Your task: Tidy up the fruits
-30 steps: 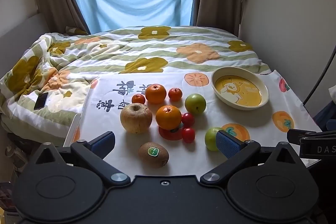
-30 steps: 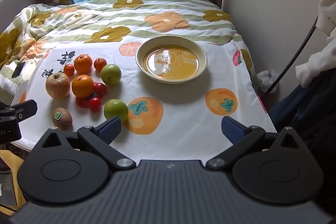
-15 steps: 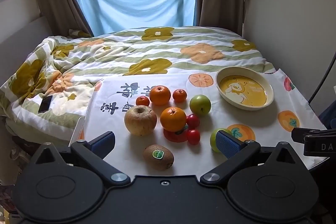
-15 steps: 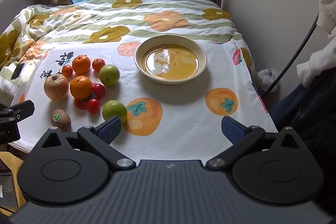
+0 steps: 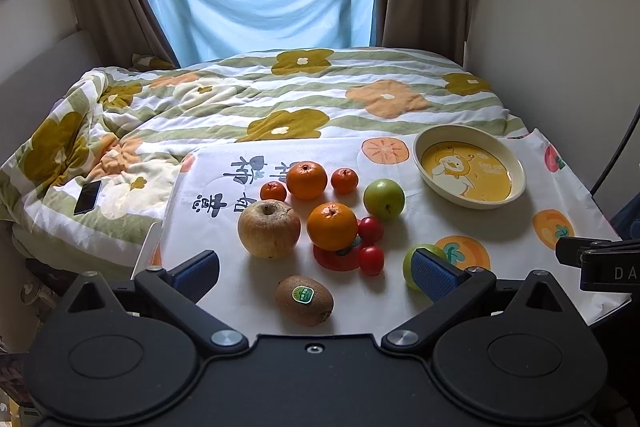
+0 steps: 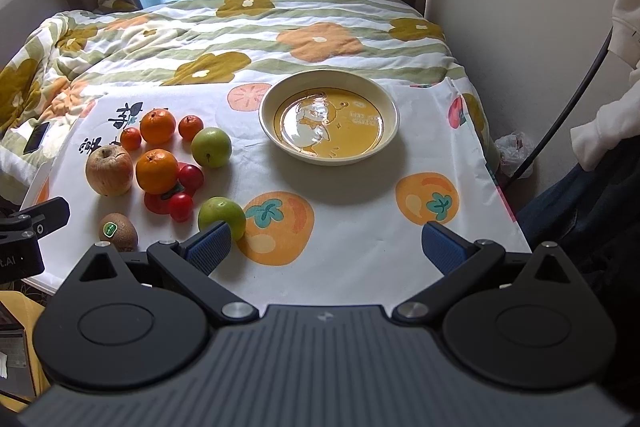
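On cloth (image 6: 360,211), two green apples (image 6: 211,147), one kiwi (image 5: 304,300)

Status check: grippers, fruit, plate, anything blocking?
Left hand-held gripper open, empty. Right hand-held gripper open, empty. Fruit clustered on cloth, plate bare. Nothing in the way.

Cluster of fruit left of centre on printed cloth (image 6: 360,227): wrinkled apple (image 5: 269,228), two oranges (image 5: 332,226) (image 5: 306,180), two small tangerines (image 5: 273,191) (image 5: 344,180), red tomatoes (image 5: 371,230) (image 5: 371,260), two green apples (image 5: 384,198) (image 6: 221,218), stickered kiwi (image 5: 304,300) lowest. Cream dish (image 6: 267,107) with yellow duck print, empty, upper right of the fruit.
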Demonstrator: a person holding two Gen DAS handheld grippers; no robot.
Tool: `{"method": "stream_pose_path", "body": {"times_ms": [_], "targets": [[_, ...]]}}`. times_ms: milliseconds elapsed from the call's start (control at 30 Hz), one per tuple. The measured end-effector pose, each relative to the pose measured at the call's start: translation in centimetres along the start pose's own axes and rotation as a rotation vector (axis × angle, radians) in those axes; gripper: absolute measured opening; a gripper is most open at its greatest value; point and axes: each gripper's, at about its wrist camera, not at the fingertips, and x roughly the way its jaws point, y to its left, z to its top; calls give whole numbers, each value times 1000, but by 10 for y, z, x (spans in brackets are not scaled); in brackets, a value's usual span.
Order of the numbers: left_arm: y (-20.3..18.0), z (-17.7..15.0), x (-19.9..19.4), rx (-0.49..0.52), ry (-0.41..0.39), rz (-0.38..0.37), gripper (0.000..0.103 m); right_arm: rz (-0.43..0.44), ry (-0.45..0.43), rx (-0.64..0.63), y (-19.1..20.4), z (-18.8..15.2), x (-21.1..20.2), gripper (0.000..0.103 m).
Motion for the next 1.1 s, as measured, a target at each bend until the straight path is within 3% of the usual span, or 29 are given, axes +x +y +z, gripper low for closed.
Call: {"method": "stream_pose_path", "body": {"times_ms": [1100], "targets": [[-1,2,1,8,-2,9,103,6,0,0,1,5,2,103]]}}
